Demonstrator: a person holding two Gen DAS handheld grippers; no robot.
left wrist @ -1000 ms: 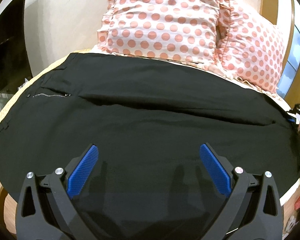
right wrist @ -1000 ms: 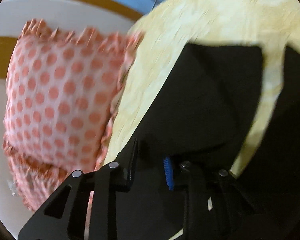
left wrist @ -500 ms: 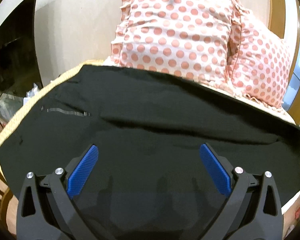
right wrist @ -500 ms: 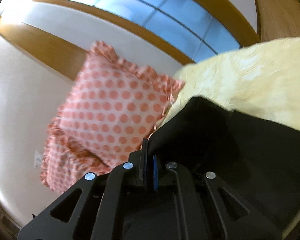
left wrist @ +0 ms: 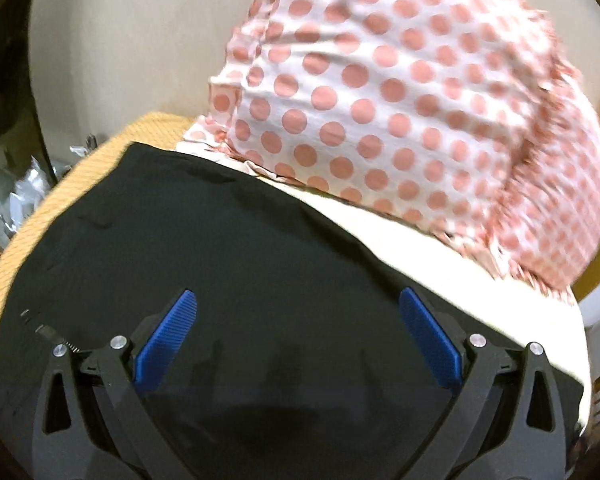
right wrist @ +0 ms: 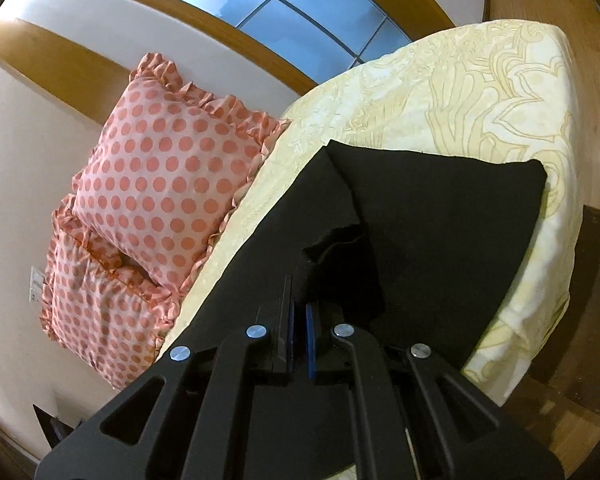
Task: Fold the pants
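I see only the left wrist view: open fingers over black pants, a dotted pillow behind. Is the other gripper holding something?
Observer: Yes. The right gripper is shut on a bunched fold of the pants.
Operator: Is the cloth lifted or flat there?
Observer: Near the fingers it is pinched up into a small ridge; further away a folded part lies flat on the yellow bedspread.
Operator: How many pillows are there? I see mainly one.
Observer: The right view shows two dotted pillows, one leaning on the other, left of the pants.
Operator: What is behind the bed?
Observer: A window with a wooden frame.
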